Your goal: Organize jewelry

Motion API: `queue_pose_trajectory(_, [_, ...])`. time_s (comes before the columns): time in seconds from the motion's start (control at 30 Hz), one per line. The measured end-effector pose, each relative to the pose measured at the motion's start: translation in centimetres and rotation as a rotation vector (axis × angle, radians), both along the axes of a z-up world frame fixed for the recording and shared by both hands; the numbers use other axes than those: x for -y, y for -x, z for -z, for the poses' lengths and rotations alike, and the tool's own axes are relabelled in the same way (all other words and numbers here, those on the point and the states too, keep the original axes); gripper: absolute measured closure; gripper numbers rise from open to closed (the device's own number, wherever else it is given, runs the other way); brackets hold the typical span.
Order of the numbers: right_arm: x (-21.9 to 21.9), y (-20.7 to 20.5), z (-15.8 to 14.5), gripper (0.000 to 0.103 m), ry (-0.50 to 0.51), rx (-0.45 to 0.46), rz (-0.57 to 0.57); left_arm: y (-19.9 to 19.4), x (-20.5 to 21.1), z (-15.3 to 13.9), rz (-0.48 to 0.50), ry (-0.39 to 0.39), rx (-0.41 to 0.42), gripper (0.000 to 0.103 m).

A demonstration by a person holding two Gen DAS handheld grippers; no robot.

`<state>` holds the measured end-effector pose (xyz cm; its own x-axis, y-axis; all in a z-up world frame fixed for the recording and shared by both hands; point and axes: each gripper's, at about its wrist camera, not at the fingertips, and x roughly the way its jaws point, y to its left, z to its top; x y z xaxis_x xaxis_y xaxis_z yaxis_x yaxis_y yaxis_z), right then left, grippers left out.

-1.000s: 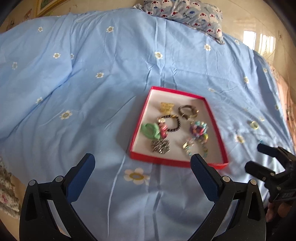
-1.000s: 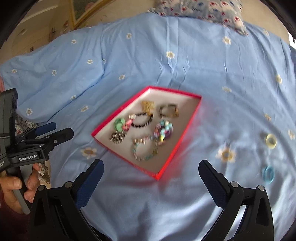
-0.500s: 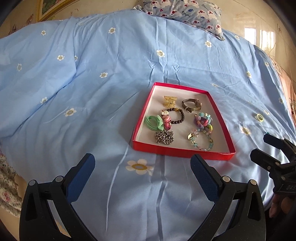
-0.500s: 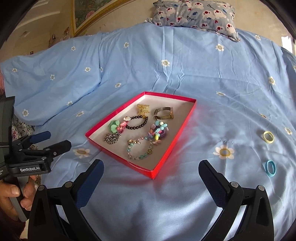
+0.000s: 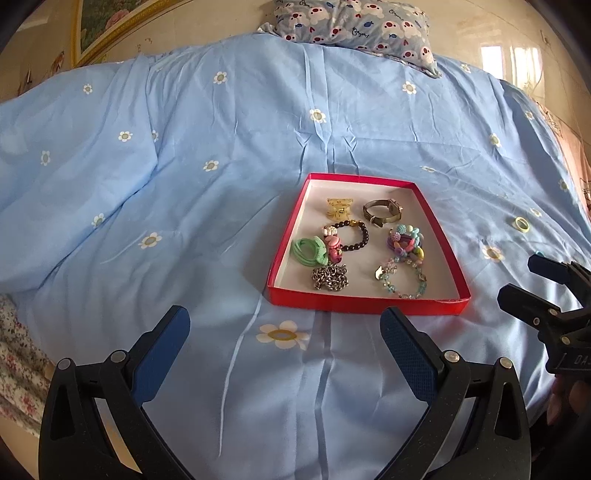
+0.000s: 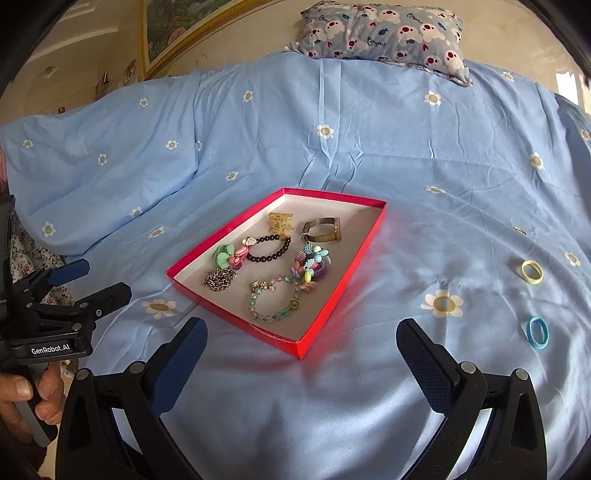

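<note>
A shallow red tray [image 5: 284, 243] [image 6: 332, 306] lies on the blue flowered bedspread and holds several pieces: a gold hair claw [image 5: 338, 209], a metal cuff [image 5: 382, 212], a dark bead bracelet [image 5: 354, 236], a green hair tie [image 5: 308, 252], a silver chain [image 5: 330, 277], a colourful bead cluster [image 5: 405, 242] and a pale blue bead bracelet [image 6: 275, 301]. Right of the tray lie a yellow ring [image 6: 532, 272] [image 5: 521, 224] and a blue ring [image 6: 537, 333]. My left gripper [image 5: 284, 343] and right gripper [image 6: 301, 354] both hover open and empty in front of the tray.
A patterned pillow [image 5: 354, 24] rests at the head of the bed below a framed picture [image 6: 173, 29]. The bedspread bulges in folds at the left [image 5: 74, 177]. A flowered cloth [image 5: 18, 354] shows at the bed's left edge. A hand [image 6: 26, 398] holds the left gripper's handle.
Both cameras have pulled back and tilted up, so the tray sits farther off and lower in each view, now sharp. Both grippers stay open.
</note>
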<state>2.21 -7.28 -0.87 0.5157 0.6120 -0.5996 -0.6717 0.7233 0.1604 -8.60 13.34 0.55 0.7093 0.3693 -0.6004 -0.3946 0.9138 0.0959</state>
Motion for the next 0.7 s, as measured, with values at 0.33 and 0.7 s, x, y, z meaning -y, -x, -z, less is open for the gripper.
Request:
queue_pose_trajectory(0.33, [-0.33, 0.22, 0.25, 0.000, 0.004, -0.005, -0.012, -0.07, -0.04, 0.13, -0.013, -0.011, -0.010, 0.000])
queue_pose_trajectory(0.7, [-0.33, 0.33, 0.09, 0.000, -0.001, 0.000, -0.013, -0.21, -0.03, 0.12, -0.009, -0.010, -0.017, 0.000])
